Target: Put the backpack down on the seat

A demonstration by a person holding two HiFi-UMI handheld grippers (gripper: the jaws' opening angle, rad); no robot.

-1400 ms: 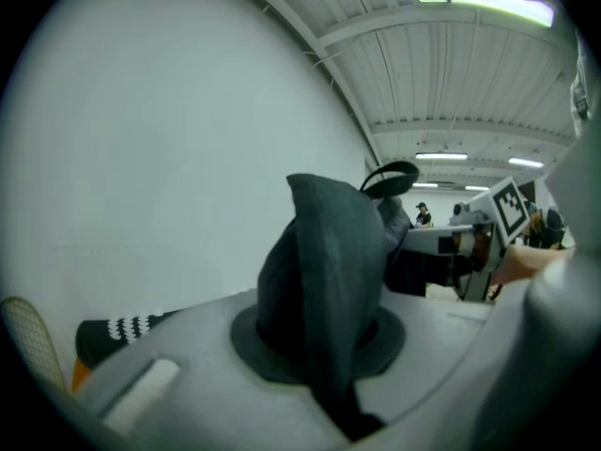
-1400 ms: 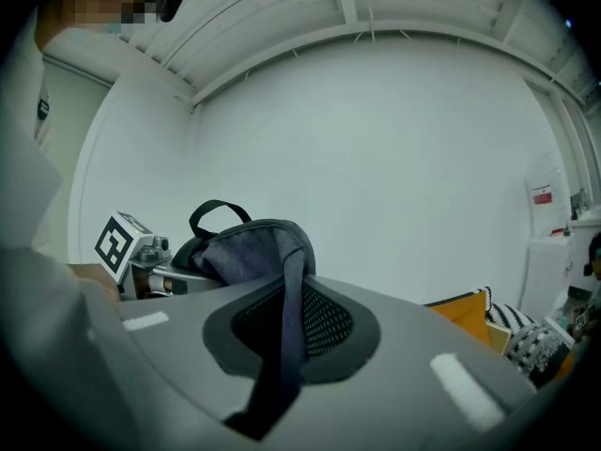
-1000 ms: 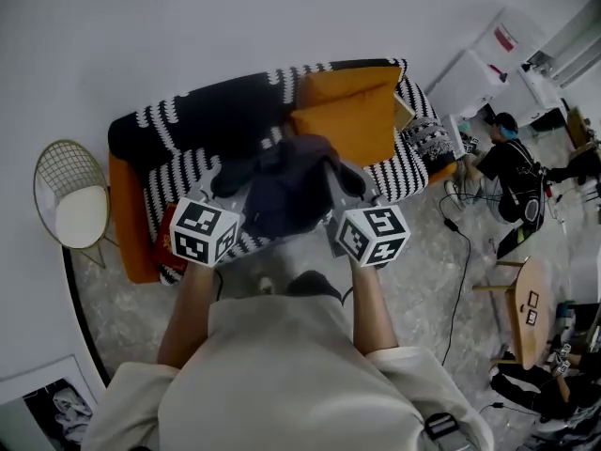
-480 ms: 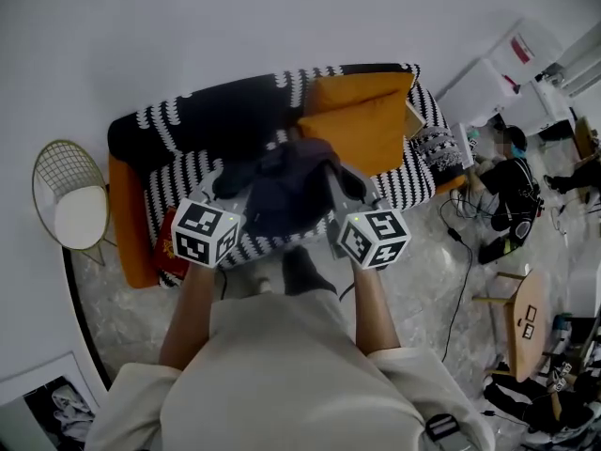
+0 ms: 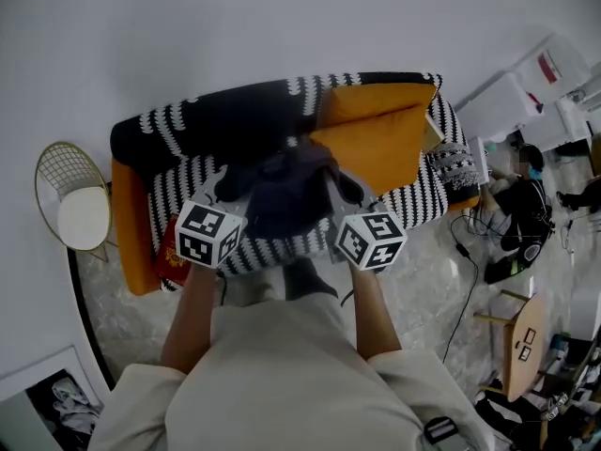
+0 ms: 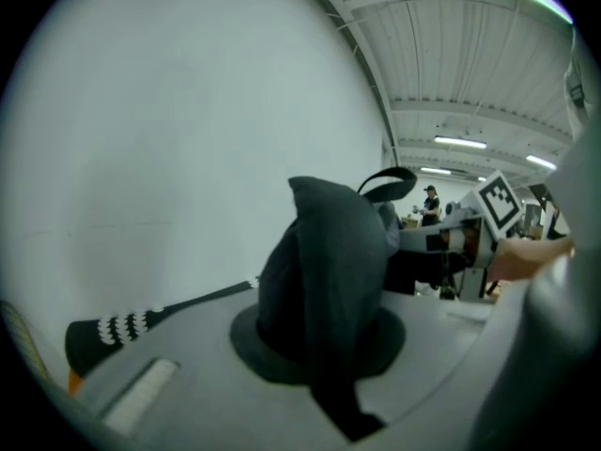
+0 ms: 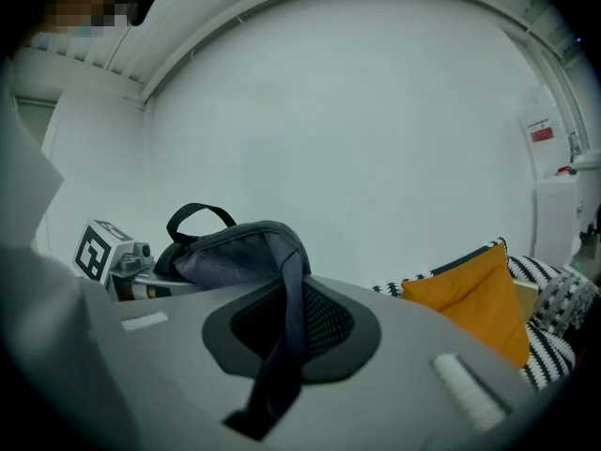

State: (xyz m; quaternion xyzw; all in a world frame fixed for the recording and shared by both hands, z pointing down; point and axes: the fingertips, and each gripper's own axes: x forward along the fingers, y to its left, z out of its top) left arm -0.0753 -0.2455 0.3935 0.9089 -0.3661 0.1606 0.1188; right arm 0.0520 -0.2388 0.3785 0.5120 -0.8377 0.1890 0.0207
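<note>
The left gripper (image 6: pixel 324 346) and right gripper (image 7: pixel 282 341) are both pinching one dark grey fabric backpack (image 5: pixel 286 194) over one black-and-white striped sofa (image 5: pixel 183 172); two orange cushions (image 5: pixel 376 148) are lying at two o'clock.

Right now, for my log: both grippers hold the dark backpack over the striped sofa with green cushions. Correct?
No: the cushions are orange, as the head view shows. The left gripper and right gripper do hold the backpack over the striped sofa.
</note>
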